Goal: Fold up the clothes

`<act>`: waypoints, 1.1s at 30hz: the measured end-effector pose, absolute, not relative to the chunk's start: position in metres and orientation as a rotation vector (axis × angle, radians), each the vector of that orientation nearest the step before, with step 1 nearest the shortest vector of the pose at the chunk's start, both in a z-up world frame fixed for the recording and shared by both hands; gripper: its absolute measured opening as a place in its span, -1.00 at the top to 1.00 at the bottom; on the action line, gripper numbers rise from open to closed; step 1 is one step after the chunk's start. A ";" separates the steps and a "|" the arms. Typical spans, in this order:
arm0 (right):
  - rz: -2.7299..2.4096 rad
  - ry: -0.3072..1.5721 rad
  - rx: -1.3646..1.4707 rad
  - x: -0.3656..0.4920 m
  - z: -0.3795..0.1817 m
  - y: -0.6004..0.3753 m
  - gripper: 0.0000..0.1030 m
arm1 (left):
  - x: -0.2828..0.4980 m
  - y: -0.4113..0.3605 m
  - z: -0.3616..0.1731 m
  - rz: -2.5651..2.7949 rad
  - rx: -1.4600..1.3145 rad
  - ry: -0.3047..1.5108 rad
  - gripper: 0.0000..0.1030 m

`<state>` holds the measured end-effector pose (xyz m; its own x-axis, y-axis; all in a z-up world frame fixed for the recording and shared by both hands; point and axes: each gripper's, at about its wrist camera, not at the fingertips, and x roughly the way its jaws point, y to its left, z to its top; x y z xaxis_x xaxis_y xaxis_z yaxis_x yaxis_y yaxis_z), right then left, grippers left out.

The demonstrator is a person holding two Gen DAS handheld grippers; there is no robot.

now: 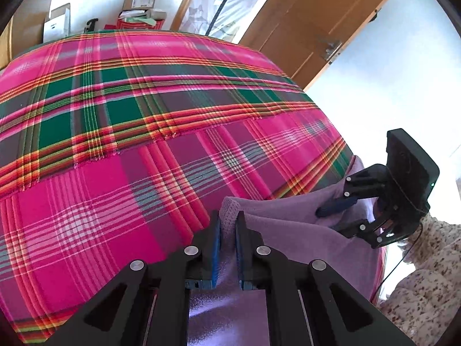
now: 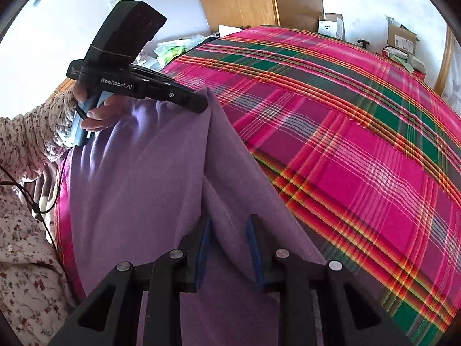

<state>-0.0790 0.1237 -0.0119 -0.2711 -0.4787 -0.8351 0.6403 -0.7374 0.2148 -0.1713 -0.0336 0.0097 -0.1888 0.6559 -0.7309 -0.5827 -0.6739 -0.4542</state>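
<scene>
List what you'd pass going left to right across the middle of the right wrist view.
Floral sleeve → hand holding the left claw → purple garment → plaid bedcover.

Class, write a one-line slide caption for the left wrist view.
Left gripper shut on a purple garment over a plaid bedspread.
</scene>
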 end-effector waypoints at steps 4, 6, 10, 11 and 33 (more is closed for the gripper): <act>-2.096 0.243 1.217 -0.070 -0.006 0.122 0.92 | -0.173 -0.034 0.008 1.944 -1.257 -0.101 0.81; -2.163 0.231 1.184 -0.070 0.001 0.123 0.93 | -0.174 -0.034 0.008 1.943 -1.258 -0.108 0.81; -2.275 0.097 1.148 -0.076 0.014 0.141 0.93 | -0.176 -0.037 0.008 1.942 -1.253 -0.144 0.81; -2.281 0.099 1.155 -0.076 0.012 0.141 0.93 | -0.177 -0.038 0.008 1.943 -1.256 -0.152 0.80; -2.077 0.307 1.172 -0.093 -0.007 0.063 0.58 | -0.181 -0.050 0.004 1.932 -1.314 -0.215 0.41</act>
<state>-0.0933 0.0632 -0.0072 -0.3273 -0.4724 -0.8183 0.6888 -0.7122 0.1356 -0.1811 -0.0504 0.0039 -0.1671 0.6749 -0.7188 -0.5008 -0.6861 -0.5278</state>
